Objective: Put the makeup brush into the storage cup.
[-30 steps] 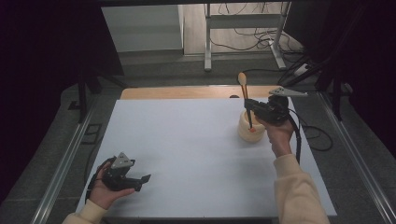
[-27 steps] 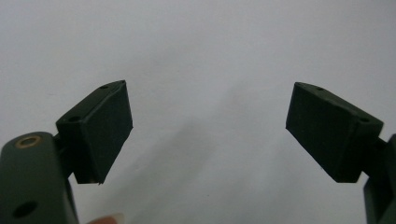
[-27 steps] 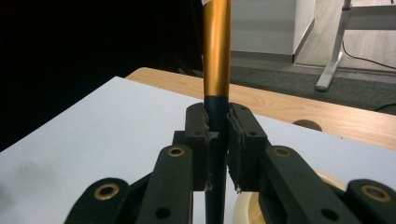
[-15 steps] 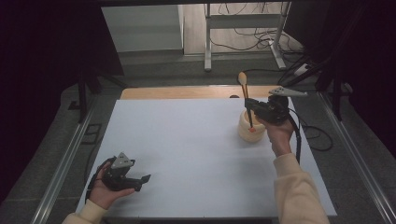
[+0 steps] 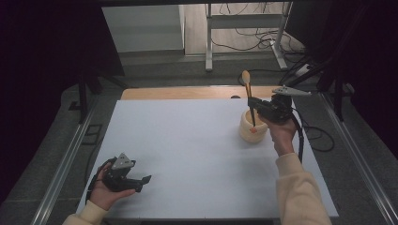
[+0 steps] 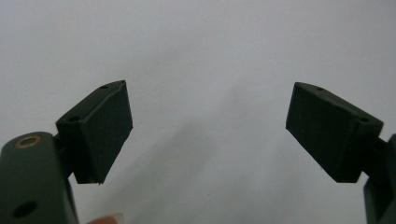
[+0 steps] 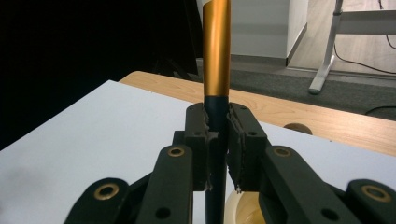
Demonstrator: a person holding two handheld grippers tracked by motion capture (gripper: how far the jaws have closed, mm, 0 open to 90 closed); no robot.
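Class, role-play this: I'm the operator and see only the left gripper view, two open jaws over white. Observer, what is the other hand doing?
Observer: The right tongs are shut on a brush, gripping its dark handle.
Operator: Where is the brush?
Observer: It stands upright, lower end in a cream cup.
Operator: And my own tongs?
Observer: The left tongs are open near the white table's front left edge, holding nothing.

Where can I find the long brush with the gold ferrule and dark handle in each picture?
High view: brush with gold ferrule and dark handle, upright, right of centre, over the cream holder, clamped by the right gripper.
Left gripper view: not in it.
Right gripper view: centre, rising between the shut jaws.
Shared landmark: white table sheet.
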